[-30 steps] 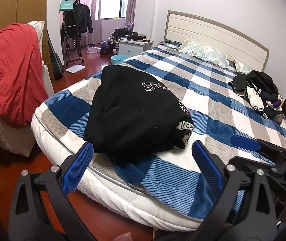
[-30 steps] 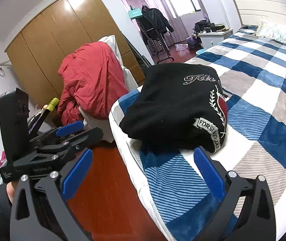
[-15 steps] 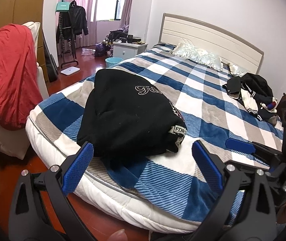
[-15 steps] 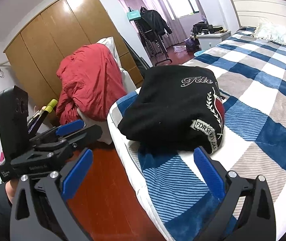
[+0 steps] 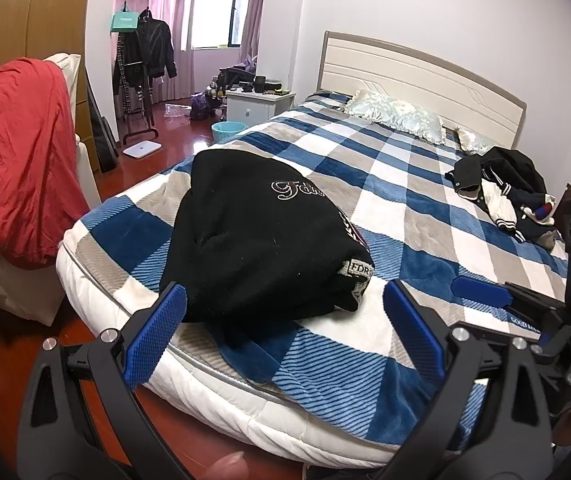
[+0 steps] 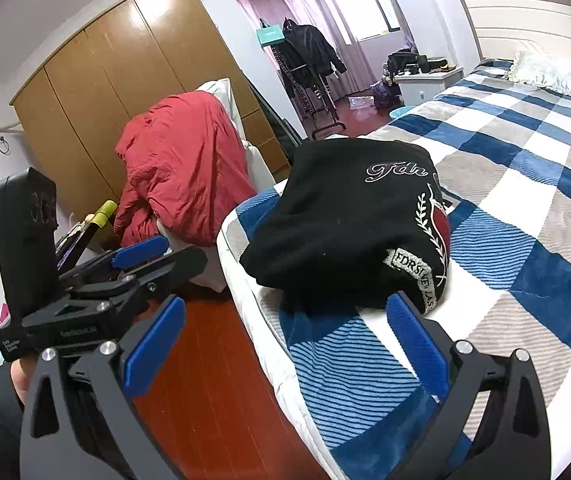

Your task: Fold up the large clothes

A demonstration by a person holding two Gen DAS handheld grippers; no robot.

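A black sweatshirt [image 5: 261, 240], folded into a thick bundle with white script lettering and a crest on top, lay near the foot corner of the bed [image 5: 425, 208], on its blue, white and grey checked blanket. In the left wrist view it sat just ahead of the left claw [image 5: 283, 334], whose blue pads were spread wide with nothing between them; the left pad overlapped the bundle's near edge in the picture (contact could not be judged). The right claw [image 6: 285, 344] was likewise spread and empty, the sweatshirt ahead of it and its right pad just below the bundle's lettered hem. The two claws hung side by side off the bed's foot. Further up the bed lay a heap of dark clothes [image 5: 505, 196] and a pillow [image 5: 397, 116]. A red quilt [image 6: 181, 168] draped a chair beside the wardrobe [image 6: 97, 92].
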